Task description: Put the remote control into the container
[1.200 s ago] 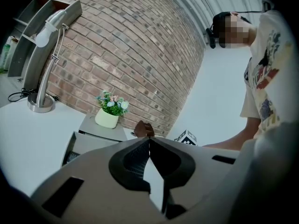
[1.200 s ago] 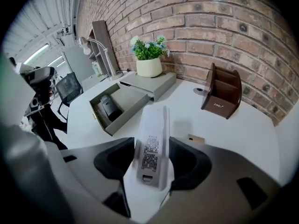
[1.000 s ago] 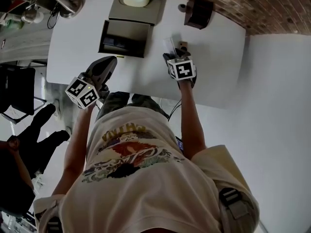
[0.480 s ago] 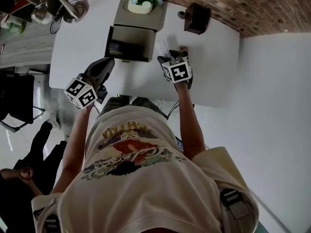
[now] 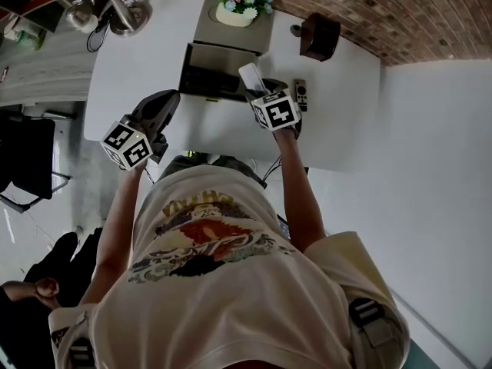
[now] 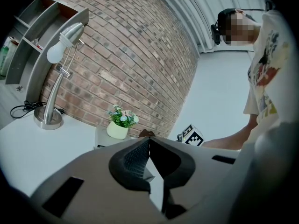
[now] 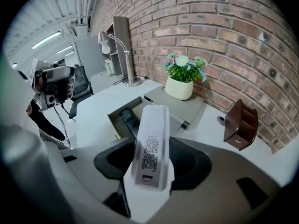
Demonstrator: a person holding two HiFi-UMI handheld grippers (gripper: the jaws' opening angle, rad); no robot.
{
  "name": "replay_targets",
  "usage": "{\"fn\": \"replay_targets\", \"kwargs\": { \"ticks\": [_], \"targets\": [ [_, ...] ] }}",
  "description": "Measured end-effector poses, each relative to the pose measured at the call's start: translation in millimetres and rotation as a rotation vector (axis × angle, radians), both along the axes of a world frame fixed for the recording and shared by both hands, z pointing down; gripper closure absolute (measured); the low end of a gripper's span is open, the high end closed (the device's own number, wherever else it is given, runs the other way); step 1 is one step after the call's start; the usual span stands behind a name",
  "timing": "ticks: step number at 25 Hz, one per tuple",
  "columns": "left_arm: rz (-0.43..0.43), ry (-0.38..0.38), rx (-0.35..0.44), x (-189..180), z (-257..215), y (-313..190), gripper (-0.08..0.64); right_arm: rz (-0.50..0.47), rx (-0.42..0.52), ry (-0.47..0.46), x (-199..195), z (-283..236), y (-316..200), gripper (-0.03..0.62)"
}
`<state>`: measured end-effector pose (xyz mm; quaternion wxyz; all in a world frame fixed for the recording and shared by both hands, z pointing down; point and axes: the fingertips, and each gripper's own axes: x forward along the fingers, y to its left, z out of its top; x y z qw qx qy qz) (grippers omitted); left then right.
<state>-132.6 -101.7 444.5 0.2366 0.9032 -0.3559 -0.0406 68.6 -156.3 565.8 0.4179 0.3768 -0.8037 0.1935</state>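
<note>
The right claw (image 7: 150,171) grasps the white remote control (image 7: 153,134) by its near end, angled above the bench (image 5: 138,60) toward the open container (image 7: 112,118), seemingly ready to drop it in, while the left claw (image 6: 148,141), clenched and empty, hangs aside.

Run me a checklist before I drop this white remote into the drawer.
1. Grip: ok. The right gripper is clamped on the white remote.
2. Drawer open: ok.
3. Room inside: cannot tell. A dark remote already lies in it.
4. White remote over the opening: not ok. In the head view it hangs at the drawer's right edge.
5. Left gripper clear: ok. It is shut, empty and off to the left.
</note>
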Motion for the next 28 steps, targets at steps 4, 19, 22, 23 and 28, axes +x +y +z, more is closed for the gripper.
{"fn": "replay_targets", "kwargs": {
  "ticks": [4,19,22,23,28],
  "targets": [
    [-0.011,0.009,-0.002,-17,3,-2,0.555,-0.031,-0.007,0.006,-21,3,-4,0.356],
    [-0.147,0.023,-0.071,-94,29,-4,0.554,-0.242,-0.102,0.091,-96,40,-38,0.356],
    [-0.169,0.025,-0.084,-106,37,-1,0.555,-0.299,-0.128,0.124,-108,53,-47,0.356],
    [-0.178,0.026,-0.089,-110,40,-1,0.555,-0.317,-0.136,0.137,-111,57,-50,0.356],
    [-0.215,0.024,-0.113,-123,50,5,0.555,-0.403,-0.155,0.199,-123,70,-64,0.356]
  ]
}}
